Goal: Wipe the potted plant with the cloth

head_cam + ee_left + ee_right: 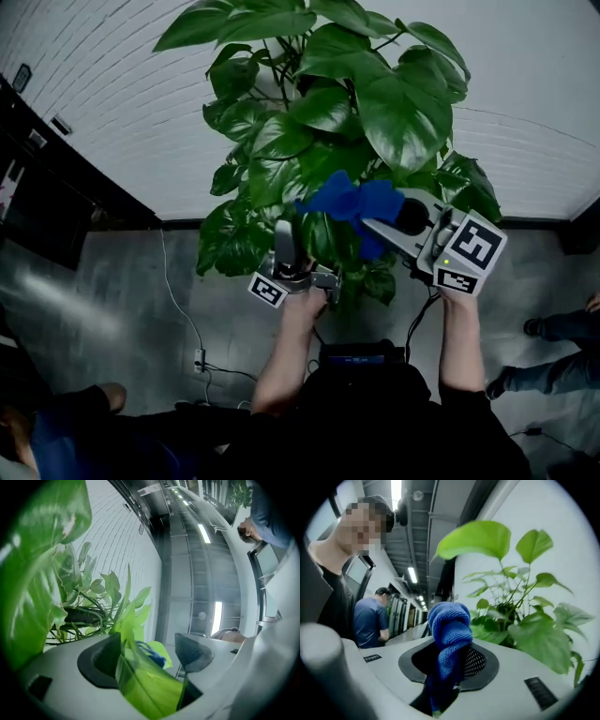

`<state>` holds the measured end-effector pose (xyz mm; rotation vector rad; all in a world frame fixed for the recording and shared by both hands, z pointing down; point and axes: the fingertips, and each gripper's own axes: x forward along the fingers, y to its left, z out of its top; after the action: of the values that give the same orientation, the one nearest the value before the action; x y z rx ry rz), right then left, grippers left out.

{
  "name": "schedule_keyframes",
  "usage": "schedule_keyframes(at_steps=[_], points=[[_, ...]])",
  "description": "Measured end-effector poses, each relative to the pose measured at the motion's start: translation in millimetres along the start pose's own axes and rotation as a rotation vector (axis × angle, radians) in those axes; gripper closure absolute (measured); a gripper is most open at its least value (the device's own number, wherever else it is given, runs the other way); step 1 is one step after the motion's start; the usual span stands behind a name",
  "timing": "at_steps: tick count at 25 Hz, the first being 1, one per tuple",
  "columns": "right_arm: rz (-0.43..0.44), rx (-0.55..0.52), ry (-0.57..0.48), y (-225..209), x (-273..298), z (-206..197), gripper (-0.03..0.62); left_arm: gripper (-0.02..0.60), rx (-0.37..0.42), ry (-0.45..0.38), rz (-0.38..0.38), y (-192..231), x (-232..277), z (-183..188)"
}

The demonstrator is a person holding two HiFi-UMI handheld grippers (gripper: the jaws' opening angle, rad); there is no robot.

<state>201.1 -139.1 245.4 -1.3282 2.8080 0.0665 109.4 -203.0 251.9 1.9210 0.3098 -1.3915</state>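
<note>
Left gripper (284,242) points up into the plant (356,94), its jaws partway closed on a cupped leaf (145,681). Right gripper (392,223), just beside it, is clamped on the bunched blue cloth (352,201) at the plant's lower leaves.

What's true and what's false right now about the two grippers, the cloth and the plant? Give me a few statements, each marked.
1. The right gripper is shut on the blue cloth. True.
2. The left gripper also holds the cloth. False: it grips a green leaf.
3. The cloth is held up among the leaves of the plant. True.
4. The plant stands in front of a dark wall. False: the wall behind it is white.
</note>
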Motion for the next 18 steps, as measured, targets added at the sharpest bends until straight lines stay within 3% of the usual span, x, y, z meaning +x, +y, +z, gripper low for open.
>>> schedule_keyframes(at_steps=[3, 6, 9, 13, 18], points=[[-0.199, 0.000, -0.148, -37.1, -15.8, 38.3, 0.479, 0.221, -0.008, -0.002, 0.003, 0.1, -2.2, -1.5], [-0.274, -0.004, -0.165, -58.4, -8.0, 41.6, 0.479, 0.221, -0.018, 0.001, 0.007, -0.2, -3.5, -6.7], [-0.219, -0.001, -0.075, -60.6, 21.7, 16.3, 0.479, 0.221, -0.034, 0.003, 0.009, 0.5, -3.7, -14.2], [-0.071, 0.004, 0.046, -29.1, 45.4, -21.3, 0.479, 0.221, -0.046, 0.014, 0.003, -2.5, -1.0, -20.7], [0.025, 0.074, 0.053, -1.7, 38.0, -40.7, 0.479, 0.221, -0.051, 0.012, -0.004, -2.2, -0.2, -19.8]])
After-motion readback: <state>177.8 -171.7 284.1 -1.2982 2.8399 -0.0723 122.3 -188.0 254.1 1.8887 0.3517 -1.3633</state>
